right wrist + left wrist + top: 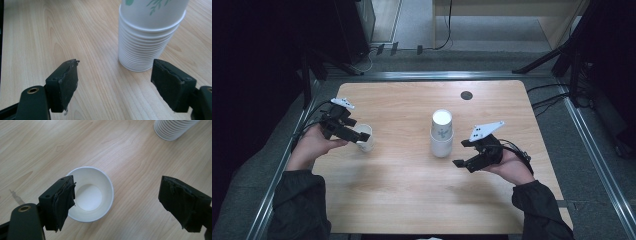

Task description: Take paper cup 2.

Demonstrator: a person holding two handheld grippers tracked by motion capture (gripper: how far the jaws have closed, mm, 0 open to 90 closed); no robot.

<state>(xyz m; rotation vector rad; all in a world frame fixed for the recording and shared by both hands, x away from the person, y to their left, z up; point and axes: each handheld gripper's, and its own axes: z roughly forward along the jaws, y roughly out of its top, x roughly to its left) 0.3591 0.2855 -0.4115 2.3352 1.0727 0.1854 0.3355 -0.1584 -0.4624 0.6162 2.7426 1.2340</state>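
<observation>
My left tongs (117, 203) hang above the single white paper cup (90, 194), which stands upright and empty on the wooden surface (397, 170) near its left edge. The jaws are wide and hold nothing. My right tongs (113, 83) are also wide and empty, just beside the stack of cups (150, 32), which stands near the middle of the surface.

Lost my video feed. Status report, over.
Left gripper open above single cup, upright, empty. Right gripper open, short of cup stack. Nothing between them on the table.
</observation>
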